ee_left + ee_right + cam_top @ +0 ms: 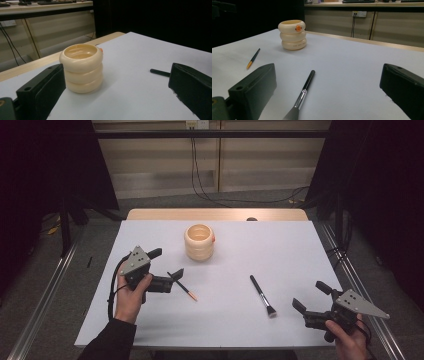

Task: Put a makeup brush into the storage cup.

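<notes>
A: Left gripper?
B: Matte black jaws spread wide, holding nothing. It sits at about 9 o'clock on the white tabletop, over the blunt end of the thin dark pencil with an orange tip.

A: Right gripper?
B: At 4 o'clock, jaws wide apart, empty. The black-handled makeup brush with a shiny metal ferrule lies just beside it, bristles toward it.

A: The holder?
B: The cream, glossy holder shaped like three stacked rings stands upright at 12 o'clock, well apart from both grippers. It is smooth, rounded and open on top, and the right gripper view shows an orange dot on the top ring.

A: Between the left jaws?
B: The holder, farther off, untouched.

A: Between the right jaws?
B: The brush handle, flat on the tabletop.
</notes>
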`<state>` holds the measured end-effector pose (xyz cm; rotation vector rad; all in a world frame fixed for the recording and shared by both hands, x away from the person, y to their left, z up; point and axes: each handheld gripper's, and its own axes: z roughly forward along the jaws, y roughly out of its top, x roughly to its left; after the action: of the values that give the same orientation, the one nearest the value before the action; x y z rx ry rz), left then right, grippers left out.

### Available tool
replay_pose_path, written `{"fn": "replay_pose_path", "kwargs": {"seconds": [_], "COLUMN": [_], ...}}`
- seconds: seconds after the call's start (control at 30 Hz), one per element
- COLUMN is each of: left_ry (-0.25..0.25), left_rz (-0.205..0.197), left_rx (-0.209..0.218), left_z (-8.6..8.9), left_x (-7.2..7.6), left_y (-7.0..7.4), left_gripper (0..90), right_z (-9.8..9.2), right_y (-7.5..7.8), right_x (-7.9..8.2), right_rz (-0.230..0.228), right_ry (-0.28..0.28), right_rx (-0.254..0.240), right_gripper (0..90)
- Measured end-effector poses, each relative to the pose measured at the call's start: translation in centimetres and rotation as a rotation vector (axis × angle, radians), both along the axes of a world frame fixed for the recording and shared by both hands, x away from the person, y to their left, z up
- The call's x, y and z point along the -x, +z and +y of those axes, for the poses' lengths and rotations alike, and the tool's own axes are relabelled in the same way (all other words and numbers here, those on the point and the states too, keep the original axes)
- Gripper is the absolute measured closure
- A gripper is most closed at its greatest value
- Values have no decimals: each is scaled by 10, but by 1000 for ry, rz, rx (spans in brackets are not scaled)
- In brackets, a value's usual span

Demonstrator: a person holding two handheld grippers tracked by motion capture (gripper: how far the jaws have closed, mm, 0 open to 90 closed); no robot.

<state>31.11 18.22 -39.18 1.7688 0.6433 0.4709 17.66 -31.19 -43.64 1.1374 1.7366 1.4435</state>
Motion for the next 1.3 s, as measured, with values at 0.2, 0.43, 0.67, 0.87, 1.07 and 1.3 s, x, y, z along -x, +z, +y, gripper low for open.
{"fn": "replay_pose_path", "kwargs": {"seconds": [0.2, 0.43, 0.67, 0.87, 1.07, 1.3], "left_ry": [-36, -30, -12, -8, -54, -85], "left_rz": [50, 93, 151, 221, 255, 285], "left_rx": [-30, -114, -163, -221, -315, -393], "left_z": [-6, -11, -10, -9, -14, -22], "left_x": [-9, -16, -24, -35, -41, -44], "left_y": [0, 0, -4, -2, -4, -5], "left_gripper": [13, 24, 50, 58, 119, 146], "right_z": [0, 0, 0, 1, 1, 1], "right_y": [0, 0, -1, -1, -1, -1], "right_x": [0, 0, -1, -1, -1, -1], "right_rz": [1, 7, 12, 8, 12, 15], "right_ry": [7, 13, 14, 11, 10, 9], "right_rx": [3, 6, 6, 8, 10, 10], "right_gripper": [5, 6, 5, 6, 7, 8]}}
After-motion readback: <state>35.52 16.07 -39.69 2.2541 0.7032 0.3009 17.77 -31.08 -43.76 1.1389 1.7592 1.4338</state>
